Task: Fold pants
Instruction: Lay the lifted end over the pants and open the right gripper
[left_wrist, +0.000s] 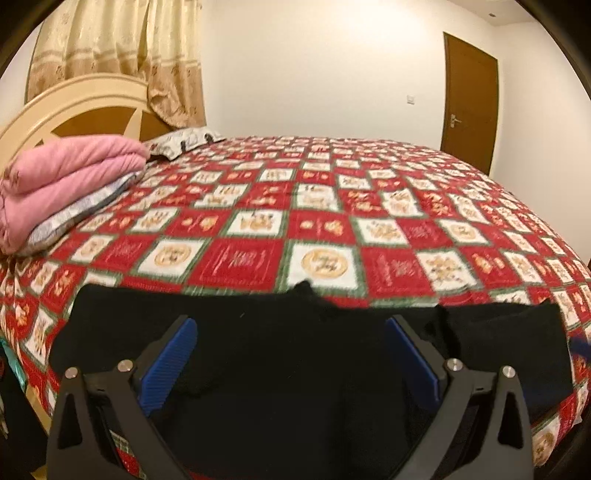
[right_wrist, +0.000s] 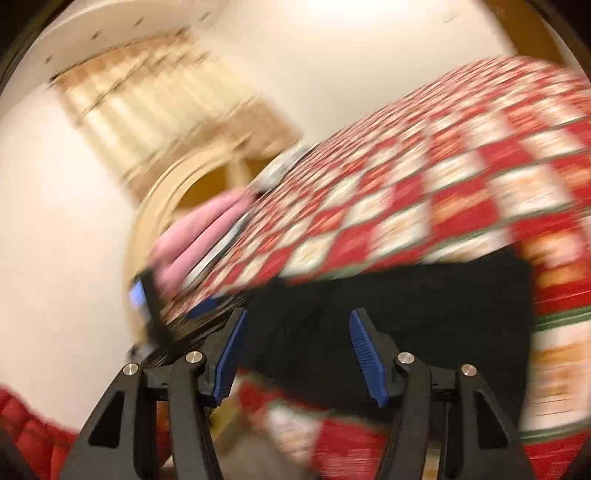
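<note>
Black pants (left_wrist: 258, 332) spread flat along the near edge of a bed (left_wrist: 332, 206) with a red checked cover, likely laid out for folding. Left gripper (left_wrist: 291, 354) and right gripper (right_wrist: 295, 347) above the cloth, fingers wide apart, holding nothing. Right view blurred.

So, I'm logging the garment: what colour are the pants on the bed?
Plain black pants, no visible pattern; the left wrist view shows them best.

Both grippers (left_wrist: 288, 354) (right_wrist: 295, 350) look black-framed (silver screws), with ribbed blue pads (left_wrist: 170, 363).
</note>
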